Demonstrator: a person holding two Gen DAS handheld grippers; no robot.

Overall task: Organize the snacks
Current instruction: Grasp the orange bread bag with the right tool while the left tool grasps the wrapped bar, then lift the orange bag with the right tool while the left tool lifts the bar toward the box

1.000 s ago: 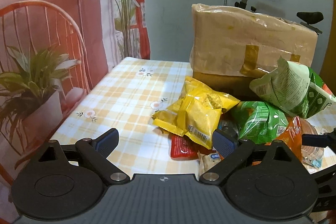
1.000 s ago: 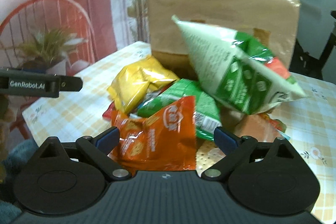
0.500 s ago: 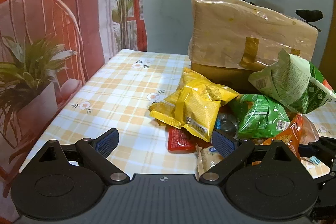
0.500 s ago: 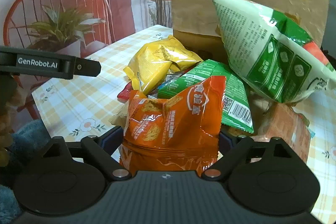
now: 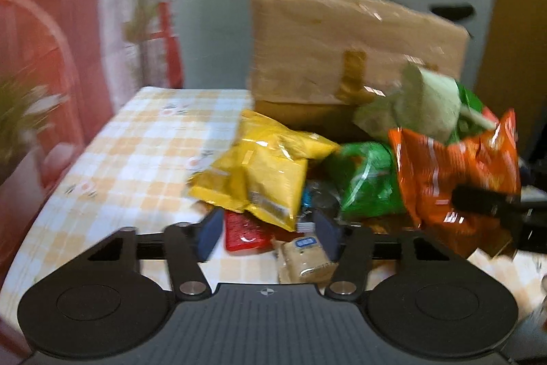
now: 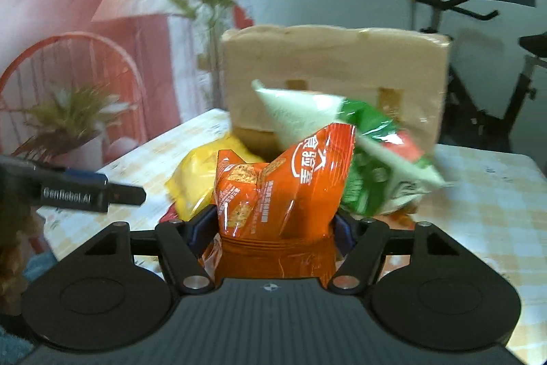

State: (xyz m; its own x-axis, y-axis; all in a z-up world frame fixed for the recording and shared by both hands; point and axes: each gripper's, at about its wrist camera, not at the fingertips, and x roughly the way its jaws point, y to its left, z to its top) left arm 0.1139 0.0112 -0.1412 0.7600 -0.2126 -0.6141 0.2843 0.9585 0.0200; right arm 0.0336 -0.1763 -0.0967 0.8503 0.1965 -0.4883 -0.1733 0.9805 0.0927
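Observation:
My right gripper (image 6: 273,228) is shut on an orange snack bag (image 6: 280,180), its jaws still closing and crumpling the bag's lower end. In the left wrist view the orange bag (image 5: 454,166) hangs raised at the right of the pile. My left gripper (image 5: 267,235) is low at the pile's near edge, its jaws closing. A red packet (image 5: 244,231) and a small beige packet (image 5: 306,257) lie between the jaws; neither pad visibly presses on them. Yellow bags (image 5: 259,173), a green bag (image 5: 365,180) and a big white-and-green bag (image 6: 342,139) lie piled behind.
A taped cardboard box (image 5: 324,40) stands behind the pile on the checked tablecloth (image 5: 136,153). The table's left edge runs beside a printed backdrop with a chair and plant (image 6: 68,91). An exercise bike (image 6: 495,57) stands at the back right.
The right jaws closed on the orange bag and raised it off the pile. The left jaws narrowed from wide apart around the red and beige packets, and the left view tilted slightly.

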